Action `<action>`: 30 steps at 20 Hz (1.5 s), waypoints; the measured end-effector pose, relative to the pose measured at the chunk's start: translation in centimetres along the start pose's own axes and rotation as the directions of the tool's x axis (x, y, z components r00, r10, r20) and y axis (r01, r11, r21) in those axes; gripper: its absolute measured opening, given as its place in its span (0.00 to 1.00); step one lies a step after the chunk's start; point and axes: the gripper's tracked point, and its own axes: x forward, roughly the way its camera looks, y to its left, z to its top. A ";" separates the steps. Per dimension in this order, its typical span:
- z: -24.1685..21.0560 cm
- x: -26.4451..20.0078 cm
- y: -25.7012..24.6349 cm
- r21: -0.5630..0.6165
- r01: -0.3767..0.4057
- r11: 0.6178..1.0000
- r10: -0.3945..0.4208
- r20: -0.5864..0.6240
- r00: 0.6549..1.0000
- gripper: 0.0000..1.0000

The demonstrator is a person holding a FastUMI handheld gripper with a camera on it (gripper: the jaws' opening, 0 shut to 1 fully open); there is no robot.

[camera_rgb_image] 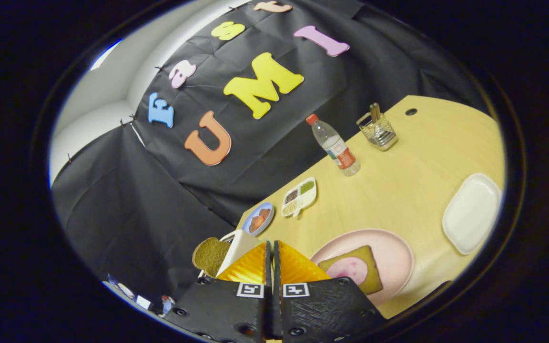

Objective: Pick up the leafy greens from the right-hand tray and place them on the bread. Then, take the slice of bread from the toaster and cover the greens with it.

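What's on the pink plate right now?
The pink plate holds one bread slice with a pink round slice on top. No greens on it. The shut gripper hides its near edge.

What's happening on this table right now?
A handheld gripper hovers with its fingers closed together, holding nothing. Just ahead, a pink plate holds bread topped with a pink slice. Another bread slice stands in the toaster beside the fingers. The white tray looks bare; no greens on the bread yet.
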 end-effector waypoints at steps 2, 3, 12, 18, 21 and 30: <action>-0.9 0.7 -0.7 0.033 0.006 0.999 -0.006 -0.005 1.000 0.00; -1.3 0.8 -1.4 0.041 0.019 0.999 -0.018 -0.007 1.000 0.00; -1.3 -0.4 -9.1 -0.073 0.228 0.971 -0.225 0.050 0.973 0.00; -1.8 -0.9 -10.3 -0.208 0.296 0.932 -0.289 0.062 0.955 0.03; -1.4 -1.2 -10.4 -0.293 0.319 0.901 -0.304 0.097 0.948 0.24; 0.3 -3.3 -10.3 -0.378 0.368 0.850 -0.317 0.192 0.929 0.80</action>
